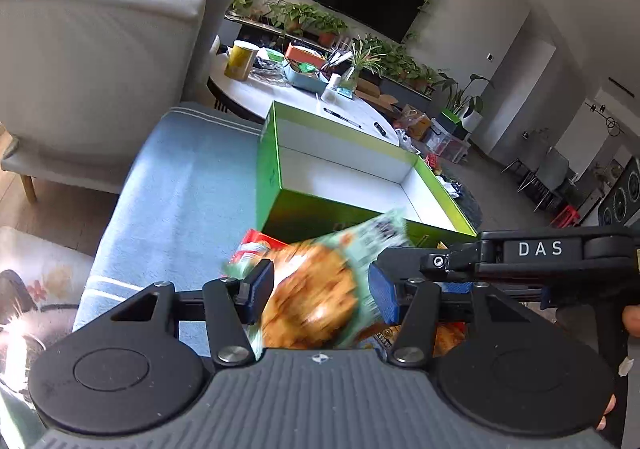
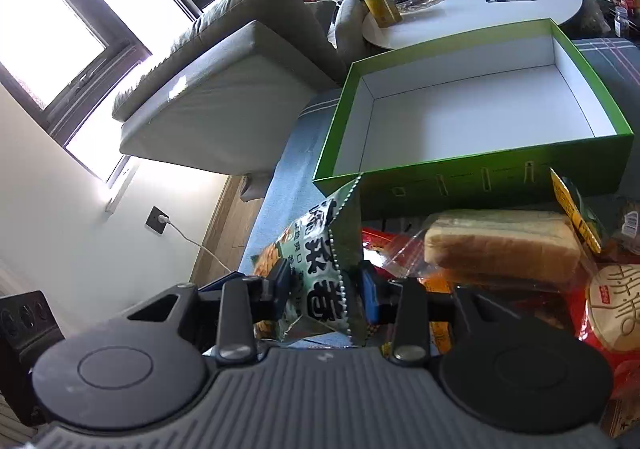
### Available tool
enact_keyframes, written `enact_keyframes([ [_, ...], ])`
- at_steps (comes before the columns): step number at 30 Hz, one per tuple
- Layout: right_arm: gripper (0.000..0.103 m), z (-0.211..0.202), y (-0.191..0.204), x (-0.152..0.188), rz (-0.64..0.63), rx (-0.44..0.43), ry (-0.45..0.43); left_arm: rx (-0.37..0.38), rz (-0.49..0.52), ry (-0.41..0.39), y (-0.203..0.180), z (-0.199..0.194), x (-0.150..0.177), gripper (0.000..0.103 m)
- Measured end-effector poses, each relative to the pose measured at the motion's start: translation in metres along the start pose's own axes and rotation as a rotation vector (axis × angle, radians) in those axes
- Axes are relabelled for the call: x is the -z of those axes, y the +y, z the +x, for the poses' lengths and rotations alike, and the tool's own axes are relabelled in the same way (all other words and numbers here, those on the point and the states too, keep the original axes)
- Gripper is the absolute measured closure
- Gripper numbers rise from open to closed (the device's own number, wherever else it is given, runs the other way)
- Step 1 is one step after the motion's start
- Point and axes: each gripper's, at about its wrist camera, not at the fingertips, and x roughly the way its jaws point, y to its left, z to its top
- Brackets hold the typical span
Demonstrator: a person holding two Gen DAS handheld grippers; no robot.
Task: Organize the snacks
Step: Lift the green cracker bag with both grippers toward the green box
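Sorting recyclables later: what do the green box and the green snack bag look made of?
Green box: likely cardboard, glossy green outside, matte white inside; straight thin walls and crisp folded corners suggest it. Green snack bag, pinched by the right gripper: probably thin plastic film, printed and shiny, with a serrated sealed edge and creases.

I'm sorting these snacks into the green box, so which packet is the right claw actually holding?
The pale green snack packet with bold black characters: it stands pinched in the right claw. The wrapped sliced bread and the red packet lie loose alongside.
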Motion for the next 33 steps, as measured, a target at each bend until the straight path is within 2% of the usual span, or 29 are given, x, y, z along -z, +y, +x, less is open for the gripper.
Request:
enact_keyframes([
  [2,0.025,0.002,-0.005,0.001,0.025,-0.020,0.006,-0.002,0.000,0.006,-0.005,0.005,-0.002,0.055],
  [3,0.029,0.002,-0.006,0.000,0.036,-0.031,0.006,-0.008,0.012,0.005,-0.011,0.008,-0.004,0.055],
  [6,0.029,-0.001,-0.007,-0.005,0.037,-0.017,-0.011,-0.013,0.059,0.002,-0.024,0.007,-0.008,0.054],
  [7,0.029,-0.002,-0.009,-0.006,0.040,-0.016,-0.013,-0.030,0.068,-0.004,-0.024,0.005,-0.008,0.051],
  [10,0.029,-0.008,-0.013,-0.007,0.011,0.000,-0.015,-0.113,0.051,-0.026,-0.012,-0.006,-0.001,0.036],
  [14,0.022,-0.001,-0.011,0.000,-0.012,-0.016,0.029,-0.147,-0.022,0.015,0.020,-0.011,0.019,0.034],
  [17,0.013,0.008,-0.004,0.006,-0.018,-0.025,0.068,-0.131,-0.079,0.058,0.042,-0.011,0.033,0.034],
  [21,0.011,0.017,0.004,0.012,-0.028,-0.011,0.095,0.034,-0.130,0.124,0.058,-0.005,0.048,0.030],
  [23,0.011,0.023,0.007,0.015,-0.034,0.008,0.108,0.077,-0.134,0.132,0.055,-0.001,0.053,0.030],
  [29,0.013,0.032,0.003,0.022,-0.036,0.043,0.115,0.034,-0.047,0.110,0.036,0.006,0.059,0.029],
  [33,0.013,0.027,0.007,0.024,-0.064,0.059,0.098,0.006,-0.046,0.116,0.035,-0.001,0.062,0.029],
])
